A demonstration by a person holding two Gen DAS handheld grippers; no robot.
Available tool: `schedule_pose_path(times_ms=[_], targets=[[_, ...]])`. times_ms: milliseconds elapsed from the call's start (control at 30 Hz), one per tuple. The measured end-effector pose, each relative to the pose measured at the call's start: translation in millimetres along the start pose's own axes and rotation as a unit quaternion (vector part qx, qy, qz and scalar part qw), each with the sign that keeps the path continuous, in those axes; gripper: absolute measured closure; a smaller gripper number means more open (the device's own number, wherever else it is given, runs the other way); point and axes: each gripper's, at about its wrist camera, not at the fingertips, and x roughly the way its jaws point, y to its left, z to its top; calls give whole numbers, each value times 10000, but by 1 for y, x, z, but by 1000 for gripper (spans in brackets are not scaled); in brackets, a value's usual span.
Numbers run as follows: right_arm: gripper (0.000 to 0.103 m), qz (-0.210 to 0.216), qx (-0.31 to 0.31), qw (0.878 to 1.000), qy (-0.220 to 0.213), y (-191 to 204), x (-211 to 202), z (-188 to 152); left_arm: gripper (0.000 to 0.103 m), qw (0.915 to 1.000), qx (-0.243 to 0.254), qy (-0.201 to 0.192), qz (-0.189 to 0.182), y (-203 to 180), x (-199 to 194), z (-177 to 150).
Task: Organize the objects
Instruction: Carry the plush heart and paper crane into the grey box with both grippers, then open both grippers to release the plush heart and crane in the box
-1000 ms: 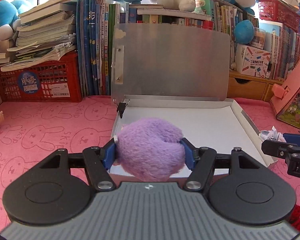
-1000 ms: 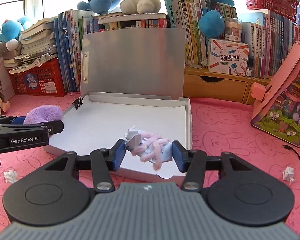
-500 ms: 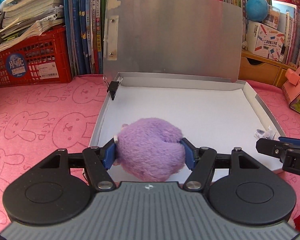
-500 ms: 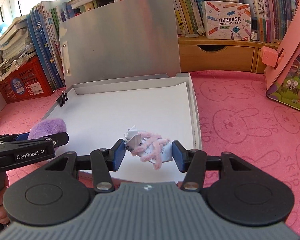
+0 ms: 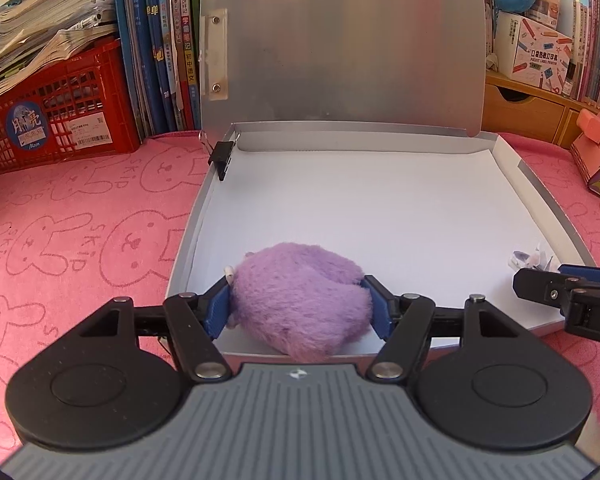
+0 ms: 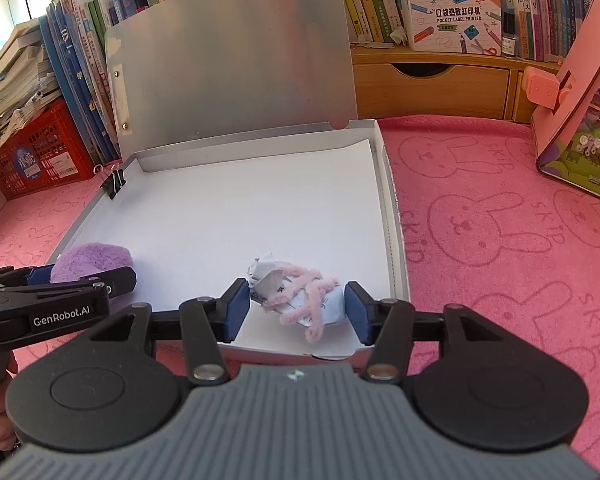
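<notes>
A pink bunny-print mat (image 5: 80, 240) covers the desk, backed by books, a red crate (image 5: 56, 120) and a wooden drawer unit (image 6: 432, 84). On it lies a shallow white box (image 5: 380, 208), its grey lid (image 5: 340, 52) propped upright and a black binder clip (image 5: 222, 158) on its far left corner.

The left gripper (image 5: 298, 306) holds a purple plush ball (image 5: 300, 304) low over the box's near left corner; the blue pads press its sides, so it is gripped. The right gripper (image 6: 296, 304) brackets a crumpled paper scrap wound with pink pipe cleaner (image 6: 300, 296) near the right wall. Its jaws have just been opening; the left pad touches the paper and the right sits at its edge, so I judge the hold as loosening, with the bundle resting on the box floor.

The step looks like setting both items down inside. To do it well, spread each pair of jaws fully before lifting away, so fuzz or wire doesn't snag a pad, and draw back without knocking the low front wall.
</notes>
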Motion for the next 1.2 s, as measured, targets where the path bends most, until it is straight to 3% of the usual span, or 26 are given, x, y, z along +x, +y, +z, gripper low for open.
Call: schedule_pose_path(times_ms=[167, 500, 967, 1200], targets=[[40, -40, -6, 10000, 23, -1, 1, -1, 30, 10000, 4, 91, -1, 0, 2, -2], [29, -126, -46, 9999, -33, 1, -4, -1, 18, 10000, 67, -33, -22, -2, -7, -2], [24, -78, -441, 9969, -654, 18, -65, -5, 14, 9974, 292, -600, -274, -6, -63, -11], [17, 2, -780, 9915, -1044, 23, -100, -25, 8, 9945, 294, -862, -523, -3, -97, -27]])
